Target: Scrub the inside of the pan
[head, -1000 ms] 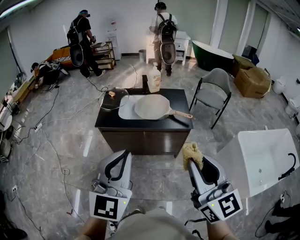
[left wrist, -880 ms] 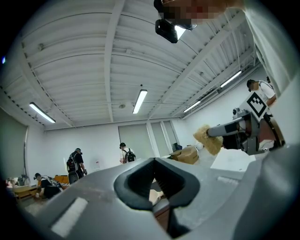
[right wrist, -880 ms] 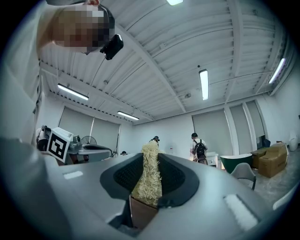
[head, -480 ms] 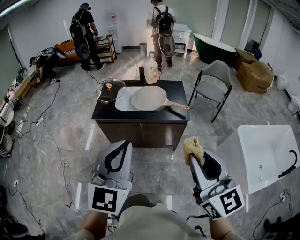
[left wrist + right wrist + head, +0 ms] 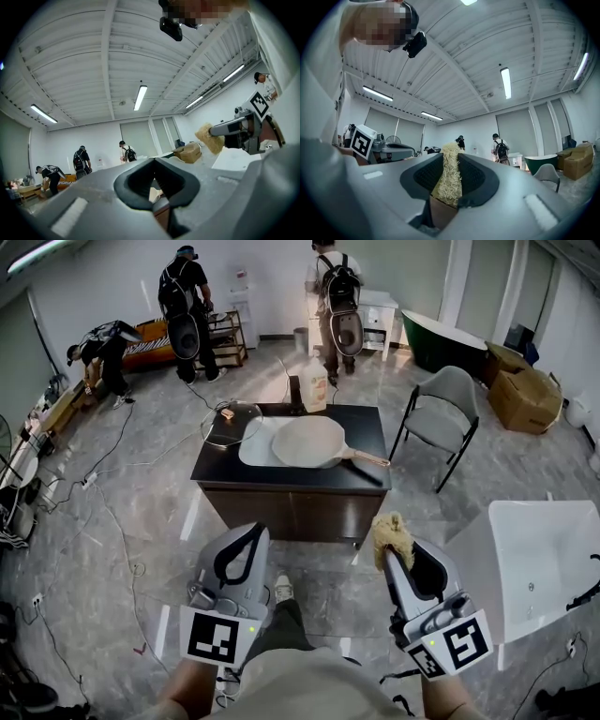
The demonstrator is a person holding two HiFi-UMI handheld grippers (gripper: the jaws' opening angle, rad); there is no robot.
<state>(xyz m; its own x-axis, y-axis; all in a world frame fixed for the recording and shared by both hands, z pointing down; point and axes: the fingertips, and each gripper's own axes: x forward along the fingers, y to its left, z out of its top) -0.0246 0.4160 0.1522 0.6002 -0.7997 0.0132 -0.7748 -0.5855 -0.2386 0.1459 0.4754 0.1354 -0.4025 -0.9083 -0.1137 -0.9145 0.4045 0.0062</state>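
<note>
Head view: pan (image 5: 307,442) lies well beyond left tongs (image 5: 247,534) and right tongs (image 5: 391,557).

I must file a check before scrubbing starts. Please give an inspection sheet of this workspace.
Surface: black table with a pale tray.
Job's things: pan on the tray, handle to the right; scrubber in right gripper.
Clutter: glass lid and jug on the table.
Grippers: left gripper shut, empty; right gripper shut on scrubber; both short of the table.
Cables: cables on the floor, left.
Surroundings: grey chair, white tub, people at the back.
</note>
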